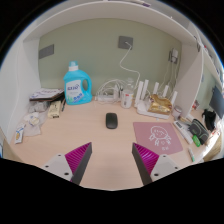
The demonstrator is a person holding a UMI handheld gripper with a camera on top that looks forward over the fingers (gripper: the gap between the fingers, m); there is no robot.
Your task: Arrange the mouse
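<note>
A pale green wall with two grey outlets is backing a light wooden bench (100, 145), which is carrying clutter along its far edge and sides. The black mouse (111, 120) is lying alone on bare wood near the middle, well ahead of the gripper (112, 162) and apart from everything else. The fingers are standing spread wide with nothing between them, their magenta pads (76, 160) facing inward.

The step in hand looks like the approach. To do it well, the gripper is probably best carried straight forward and low, keeping the mouse centred between the fingers, so that they close on its two long sides rather than on its rounded ends.

Around it, a blue detergent bottle (77, 84) is standing at the back beside a white power strip with cables (108, 95). White router-like devices (155, 102) are sitting farther along, and a pink mat with a drawing (163, 136) is lying on the side nearer the gripper. Small items are piled at the opposite side. Nothing is blocking the straight path to the mouse; only the pink mat is lying near it.
</note>
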